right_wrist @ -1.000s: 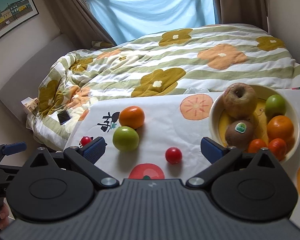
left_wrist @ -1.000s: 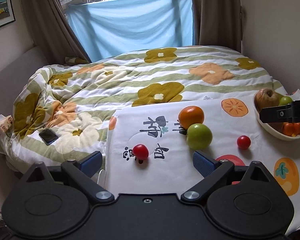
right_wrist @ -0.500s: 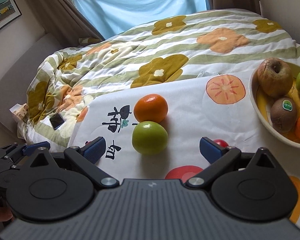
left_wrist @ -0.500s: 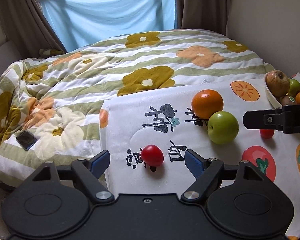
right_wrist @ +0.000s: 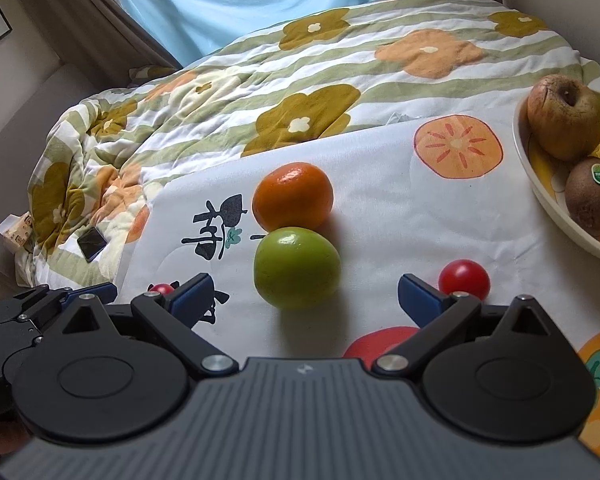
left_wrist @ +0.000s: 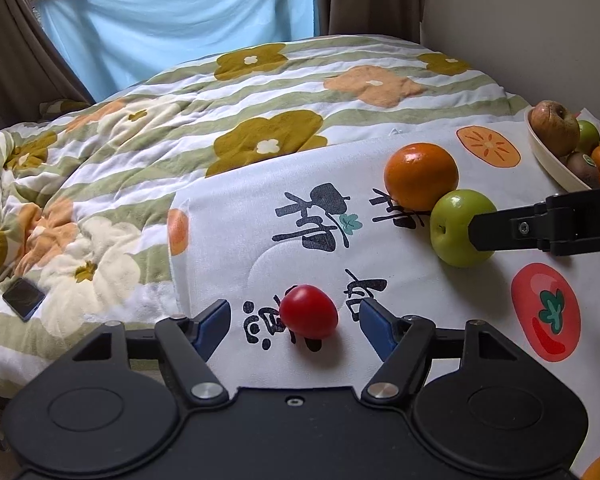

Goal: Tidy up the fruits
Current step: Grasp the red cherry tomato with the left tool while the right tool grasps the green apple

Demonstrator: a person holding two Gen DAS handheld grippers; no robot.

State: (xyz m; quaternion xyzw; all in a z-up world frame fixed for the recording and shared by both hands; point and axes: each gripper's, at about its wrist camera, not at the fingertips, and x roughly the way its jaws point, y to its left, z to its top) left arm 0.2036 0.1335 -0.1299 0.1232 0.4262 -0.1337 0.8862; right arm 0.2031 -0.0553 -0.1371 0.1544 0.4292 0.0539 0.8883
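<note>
Both grippers have come lower and closer to the printed white cloth (left_wrist: 420, 312) than a second ago, and the loose fruit now fills more of each view. On the left, the left gripper (left_wrist: 294, 320) has just been narrowing its jaws; they stand partly apart with a red cherry tomato (left_wrist: 309, 311) between the blue pads, neither pad touching it. That tomato rests on the cloth near its left edge, over black printed characters. On the right, the right gripper (right_wrist: 302, 294) has its jaws wide apart around a green apple (right_wrist: 297, 268) — the apple sits between the blue fingers with clear gaps on both sides. An orange (right_wrist: 293, 196) lies just behind the apple, touching it. A second cherry tomato (right_wrist: 464, 278) sits just outside the right gripper's right finger, partly hidden by it. At the right edge stands a cream bowl (right_wrist: 560, 208), holding a wrinkled brown apple (right_wrist: 560, 116), a kiwi with a green sticker (right_wrist: 592, 196) and other green and orange fruit, cut off by the frame. In the left view, one black finger of the right gripper crosses in front of the green apple. The cloth lies on a floral quilt (left_wrist: 220, 120) with green stripes; a dark phone (left_wrist: 23, 298) lies on the quilt at far left.
</note>
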